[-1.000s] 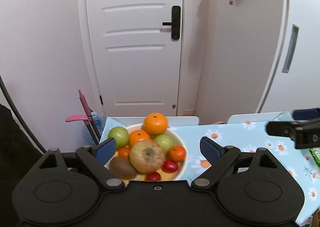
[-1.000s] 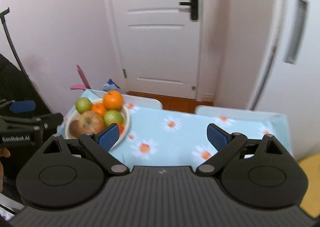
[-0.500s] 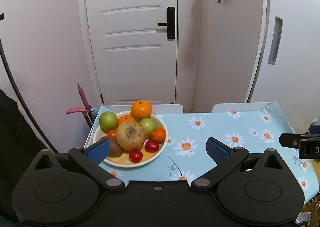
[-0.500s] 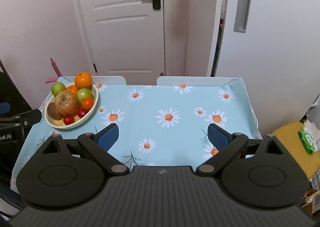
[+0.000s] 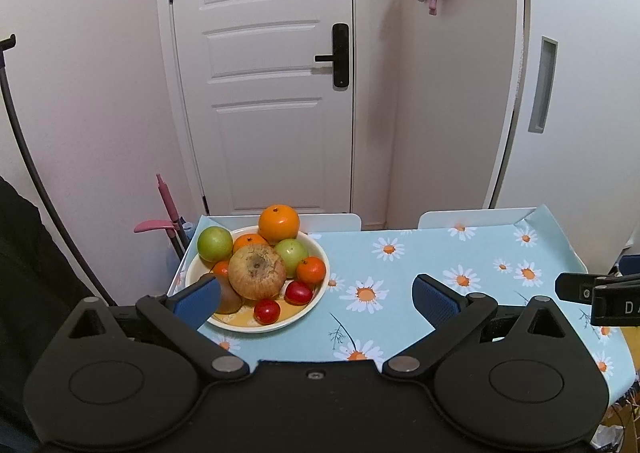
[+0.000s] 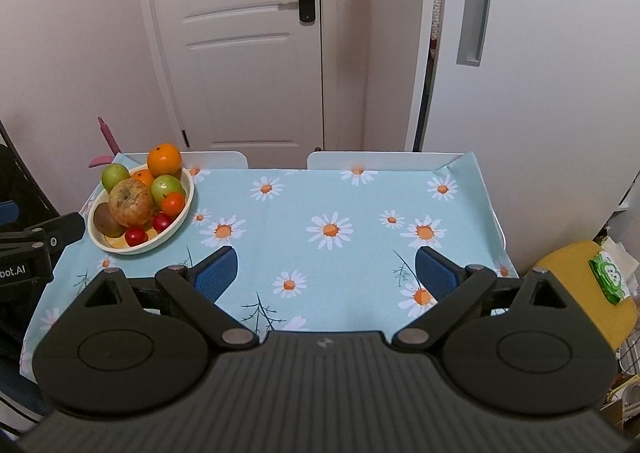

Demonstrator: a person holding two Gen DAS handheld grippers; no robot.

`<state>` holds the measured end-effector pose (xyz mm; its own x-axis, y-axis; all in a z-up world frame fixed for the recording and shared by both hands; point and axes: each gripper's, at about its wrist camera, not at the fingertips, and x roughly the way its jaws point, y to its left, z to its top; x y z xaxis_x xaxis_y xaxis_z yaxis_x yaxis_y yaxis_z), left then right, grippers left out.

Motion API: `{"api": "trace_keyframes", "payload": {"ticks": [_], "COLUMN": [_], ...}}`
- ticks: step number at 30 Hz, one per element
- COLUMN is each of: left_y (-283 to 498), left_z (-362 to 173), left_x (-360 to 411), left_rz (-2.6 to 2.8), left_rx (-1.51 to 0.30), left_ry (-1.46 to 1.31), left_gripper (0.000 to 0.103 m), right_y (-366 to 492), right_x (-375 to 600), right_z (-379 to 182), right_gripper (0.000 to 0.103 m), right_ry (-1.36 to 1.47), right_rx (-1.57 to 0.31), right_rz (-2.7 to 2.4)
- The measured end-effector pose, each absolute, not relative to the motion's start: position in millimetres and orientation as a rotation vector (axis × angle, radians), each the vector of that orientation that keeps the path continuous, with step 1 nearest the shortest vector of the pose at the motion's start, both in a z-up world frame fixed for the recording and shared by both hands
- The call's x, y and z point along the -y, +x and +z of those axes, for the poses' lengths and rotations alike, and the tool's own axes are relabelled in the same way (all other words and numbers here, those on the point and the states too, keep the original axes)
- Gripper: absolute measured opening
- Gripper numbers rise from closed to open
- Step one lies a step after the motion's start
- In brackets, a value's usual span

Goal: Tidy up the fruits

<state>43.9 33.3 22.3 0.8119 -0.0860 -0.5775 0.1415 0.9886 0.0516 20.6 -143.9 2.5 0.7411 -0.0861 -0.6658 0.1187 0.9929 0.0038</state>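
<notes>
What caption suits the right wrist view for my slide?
Open right tool above daisy-print blue tablecloth; round cream bowl of mixed fruit at far left.

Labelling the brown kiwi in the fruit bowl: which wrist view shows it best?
Right wrist. There the kiwi lies unobstructed at the near-left of the bowl, beside the big brownish apple, though small in frame. The left wrist view is closer, but one of the left gripper's blue fingers covers most of the kiwi.

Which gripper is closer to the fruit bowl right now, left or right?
Left. The left gripper is open just in front of the fruit bowl, one pad overlapping its rim in view. The right gripper is open over bare tablecloth, off to the bowl's side.
</notes>
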Motion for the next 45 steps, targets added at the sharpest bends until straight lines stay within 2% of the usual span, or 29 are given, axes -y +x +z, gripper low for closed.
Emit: {"api": "trace_keyframes", "payload": {"ticks": [45], "left_y": [59], "left_z": [19], "left_x": [-26], "left_rz": [-0.114], "left_rx": [-0.626], "left_ry": [0.100], "left_gripper": [0.103], "right_y": [34], "right_x": [149], "right_z": [-3], "right_gripper": [0.103], "right_ry": [0.041], "right_rx": [-0.744], "right_rz": [-0.145]}}
